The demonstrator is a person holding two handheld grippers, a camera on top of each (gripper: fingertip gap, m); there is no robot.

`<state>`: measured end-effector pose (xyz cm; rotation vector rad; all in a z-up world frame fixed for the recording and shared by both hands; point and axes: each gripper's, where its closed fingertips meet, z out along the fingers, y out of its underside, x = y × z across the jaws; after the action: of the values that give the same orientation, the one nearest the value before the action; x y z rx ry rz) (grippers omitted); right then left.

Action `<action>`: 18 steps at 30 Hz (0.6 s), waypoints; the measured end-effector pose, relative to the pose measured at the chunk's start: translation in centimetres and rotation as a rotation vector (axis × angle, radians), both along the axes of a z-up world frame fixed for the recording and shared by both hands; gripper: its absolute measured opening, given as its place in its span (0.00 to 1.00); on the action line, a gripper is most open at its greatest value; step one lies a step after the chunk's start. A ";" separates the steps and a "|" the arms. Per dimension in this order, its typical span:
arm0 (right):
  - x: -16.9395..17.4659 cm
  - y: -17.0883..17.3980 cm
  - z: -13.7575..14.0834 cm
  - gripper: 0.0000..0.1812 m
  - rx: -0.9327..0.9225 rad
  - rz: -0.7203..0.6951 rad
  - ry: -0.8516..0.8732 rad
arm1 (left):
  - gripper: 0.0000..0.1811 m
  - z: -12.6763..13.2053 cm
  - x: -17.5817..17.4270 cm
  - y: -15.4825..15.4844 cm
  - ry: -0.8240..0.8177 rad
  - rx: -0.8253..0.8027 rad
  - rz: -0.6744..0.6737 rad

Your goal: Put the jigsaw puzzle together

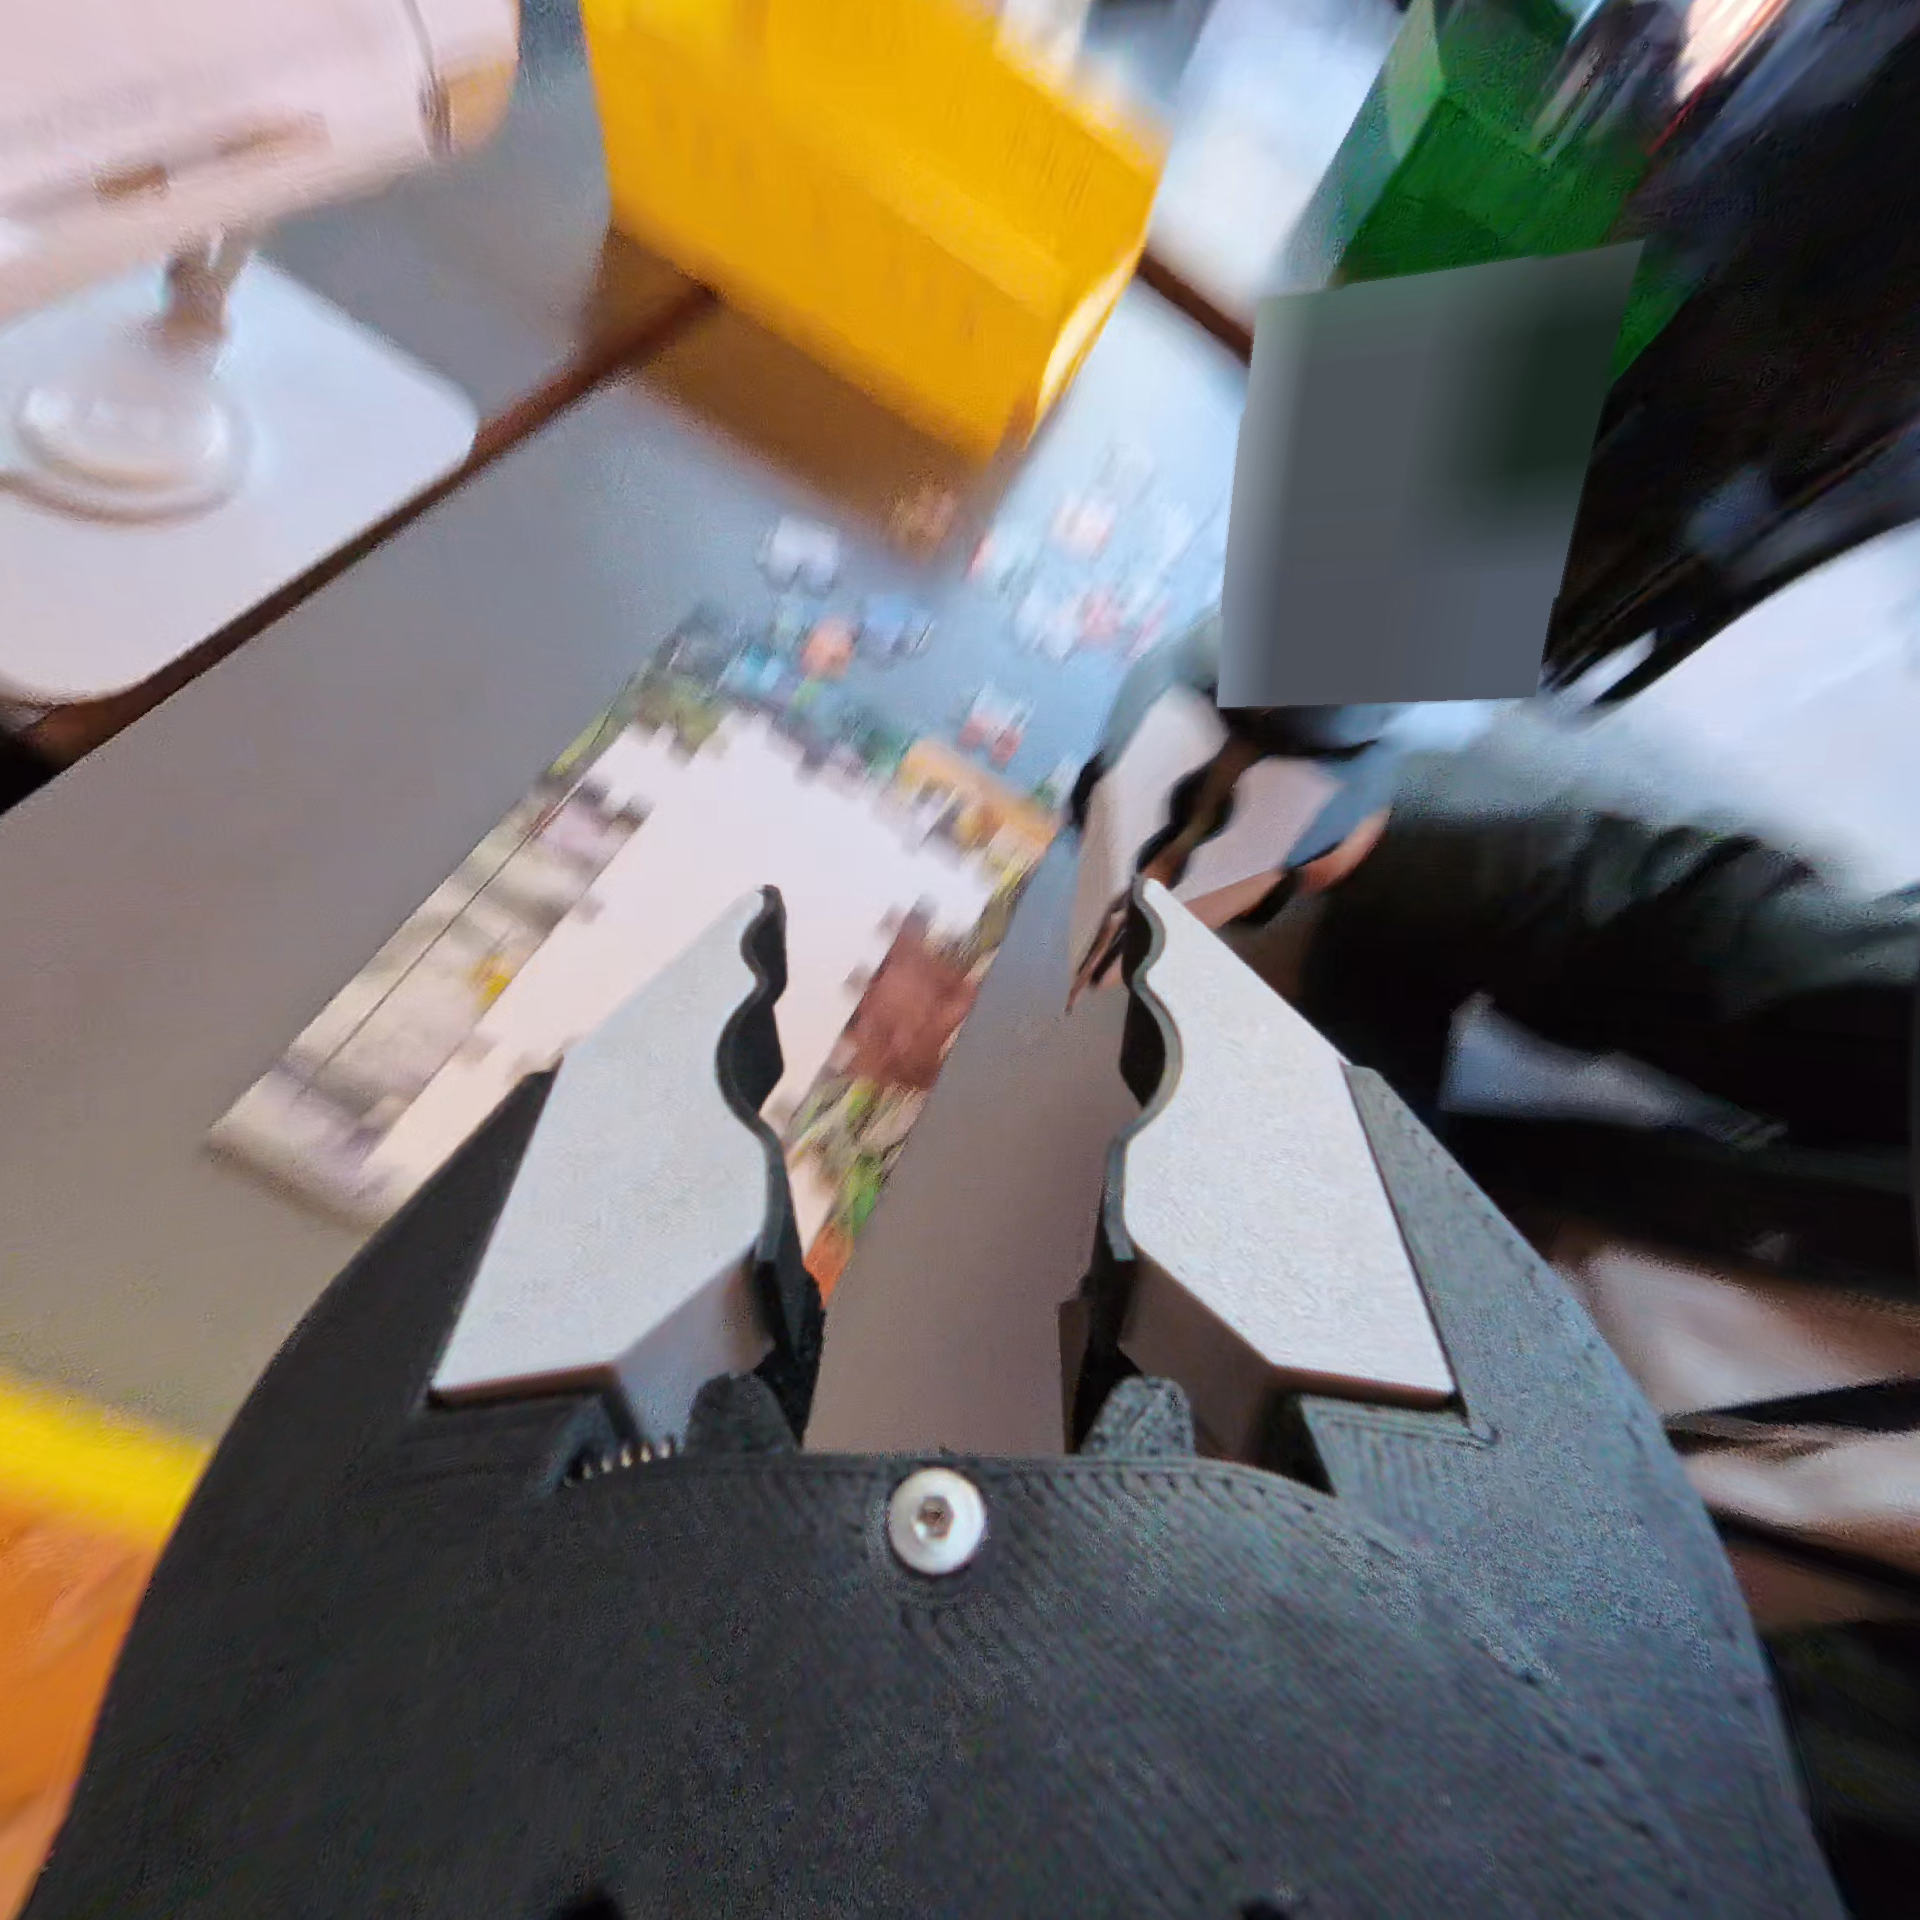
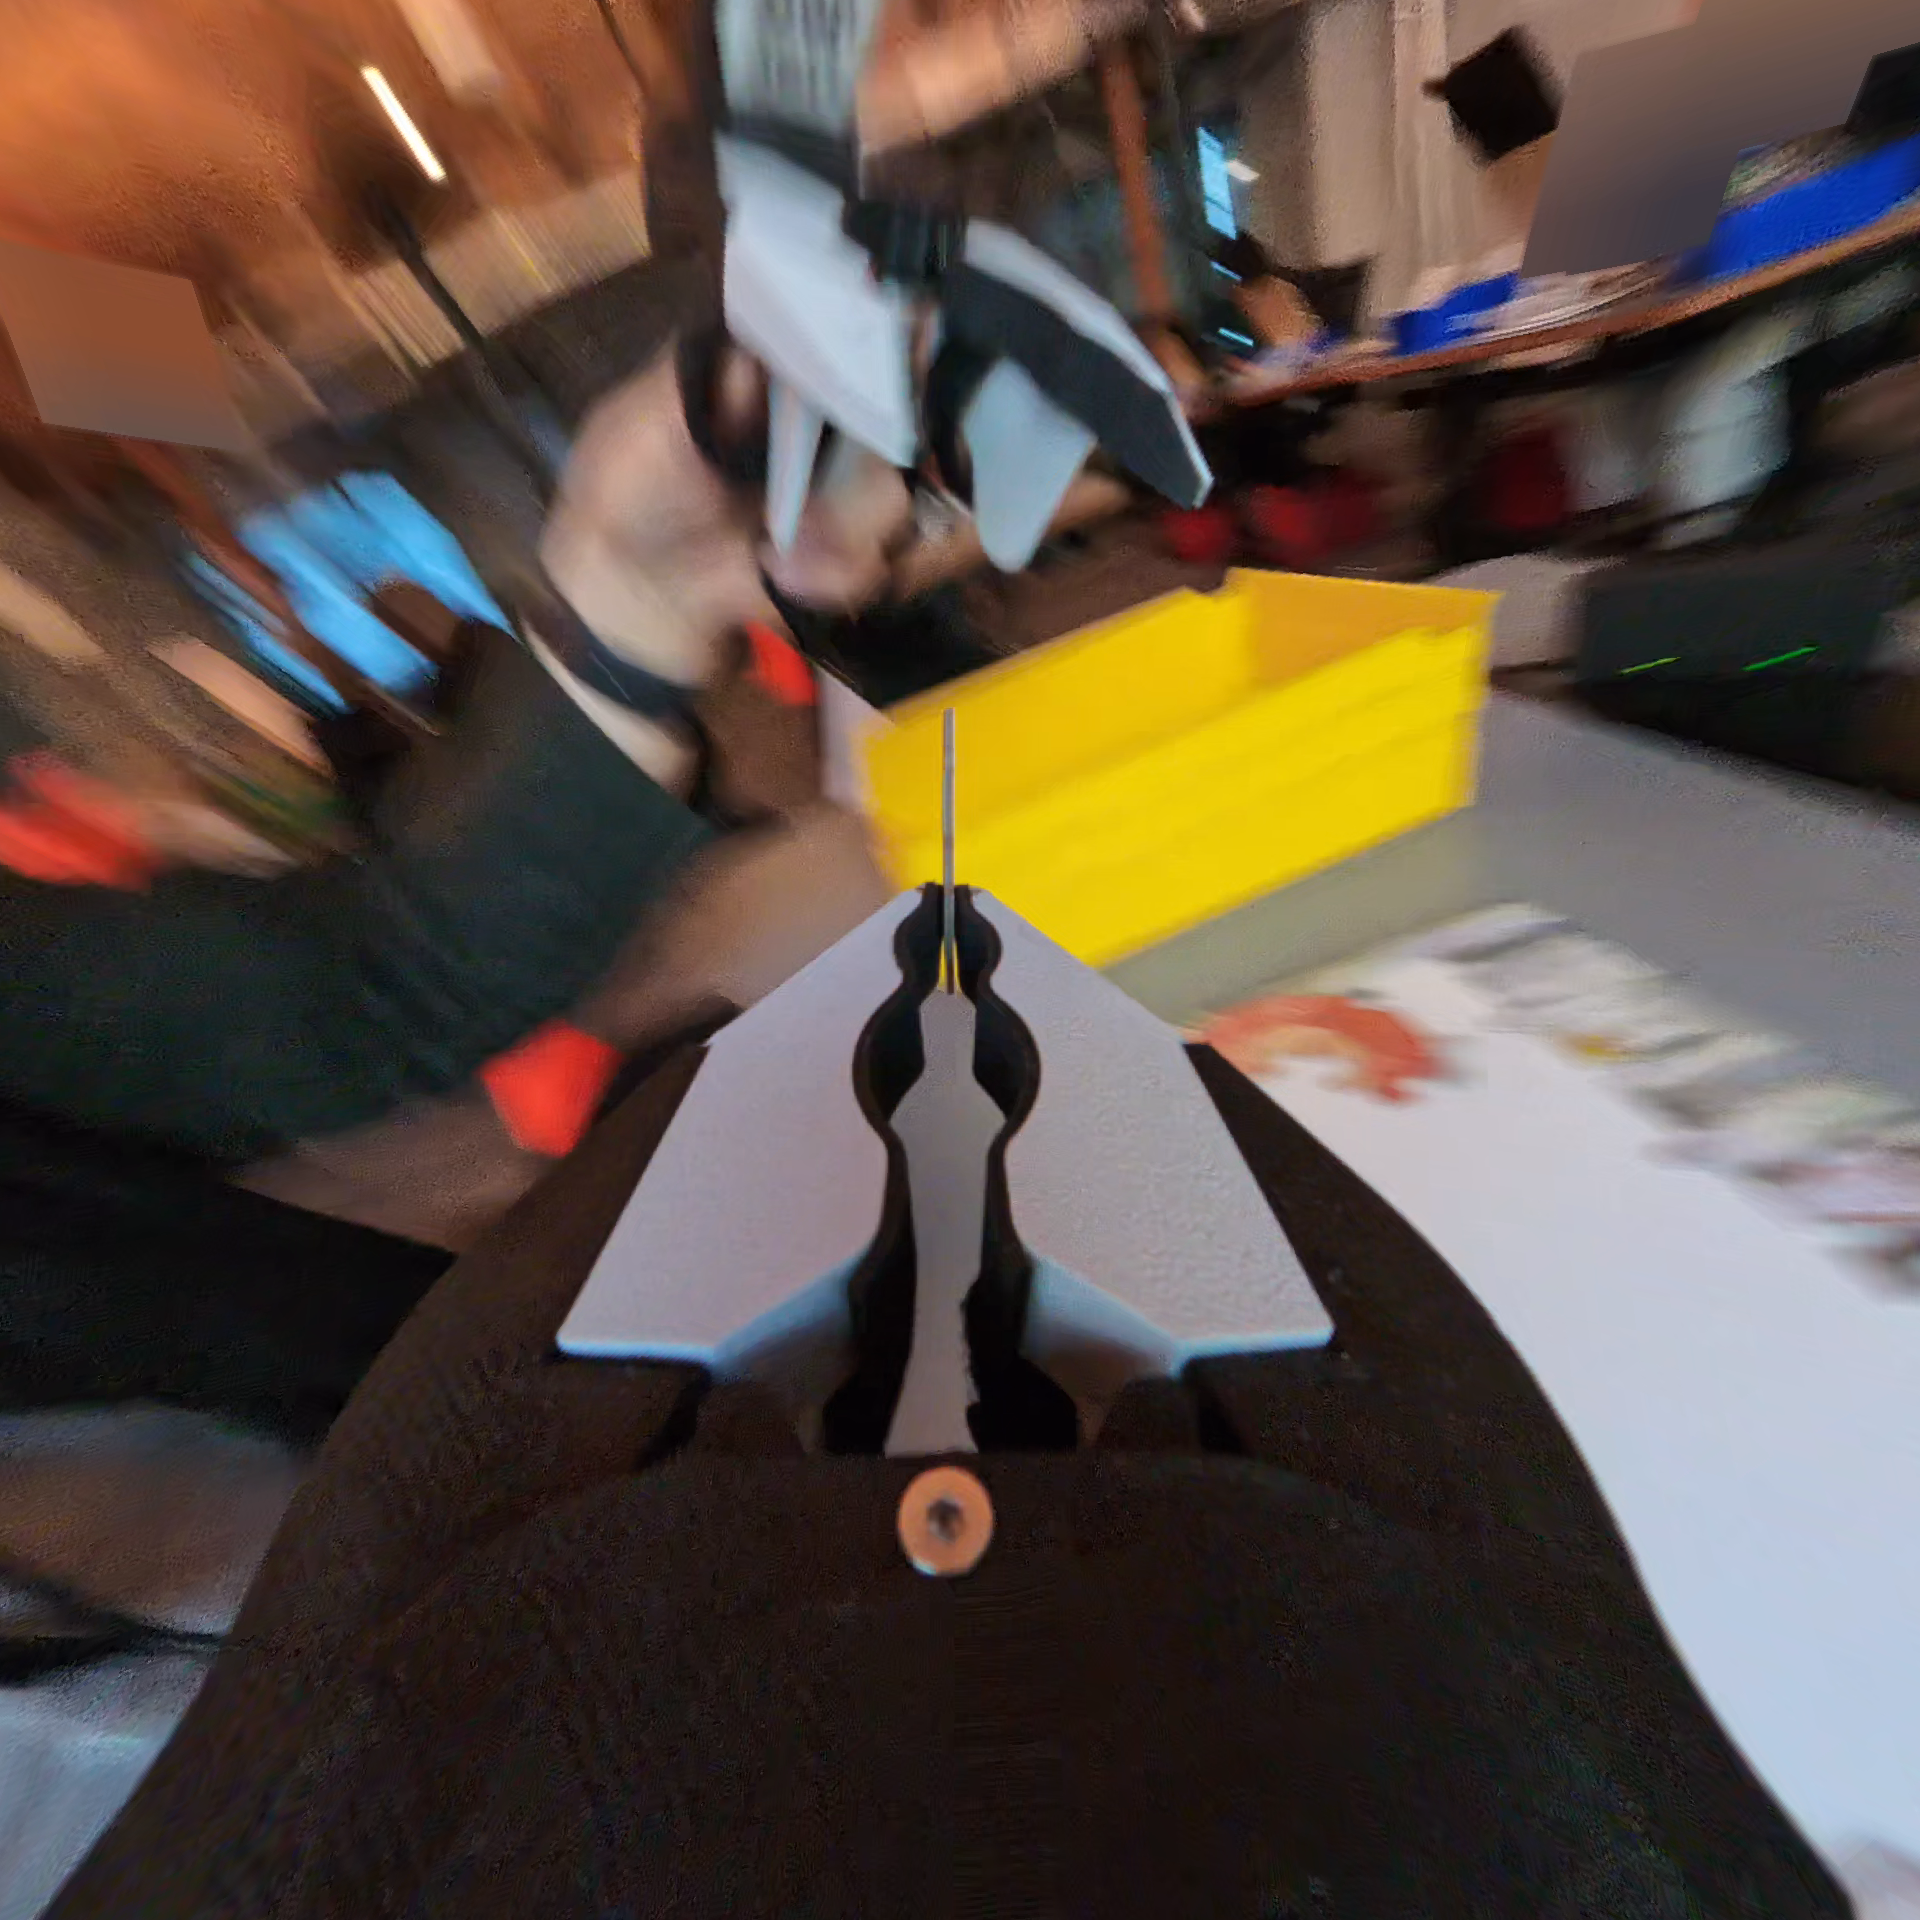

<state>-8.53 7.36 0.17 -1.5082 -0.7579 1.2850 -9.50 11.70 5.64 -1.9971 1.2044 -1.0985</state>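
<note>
The partly built jigsaw puzzle (image 1: 727, 883) lies on the grey table (image 1: 312, 779), its edges filled with coloured picture and its middle white. Several loose pieces (image 1: 1039, 592) lie beyond it, blurred. My left gripper (image 1: 956, 894) hovers over the puzzle's right edge, open and empty. It also shows in the right wrist view (image 2: 899, 530), raised, with its fingers apart. My right gripper (image 2: 948, 894) is shut on a thin flat puzzle piece (image 2: 948, 790), seen edge-on and sticking up past the fingertips. The puzzle (image 2: 1558, 1195) lies to its right.
A yellow bin (image 1: 883, 208) stands at the table's far side and also shows in the right wrist view (image 2: 1195, 748). A white monitor stand (image 1: 135, 436) is at the far left, and a green box (image 1: 1455, 156) at the back right. A person's dark sleeve (image 1: 1558, 935) is at the right.
</note>
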 end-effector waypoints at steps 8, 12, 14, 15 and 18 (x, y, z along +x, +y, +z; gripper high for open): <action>4.1 2.2 0.4 0.00 -0.351 0.140 0.346 | 0.19 0.3 0.6 -0.4 -0.855 -0.343 -0.097; 3.9 2.4 -0.1 0.01 -0.394 0.154 0.346 | 0.15 -3.0 2.2 0.0 -0.798 -0.460 -0.090; 3.7 2.6 -0.7 0.00 -0.409 0.148 0.329 | 0.16 -4.1 3.5 -0.3 -0.723 -0.412 -0.083; 3.6 2.5 -0.9 0.00 -0.414 0.151 0.321 | 0.16 -4.7 4.0 -0.8 -0.681 -0.408 -0.100; 3.3 2.6 -1.6 0.00 -0.418 0.146 0.291 | 0.09 -5.6 4.6 -1.4 -0.635 -0.418 -0.117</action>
<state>-5.23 9.98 -1.38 -1.5576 -0.4310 1.8111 -4.92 10.33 0.07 -1.6414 0.7982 -1.9823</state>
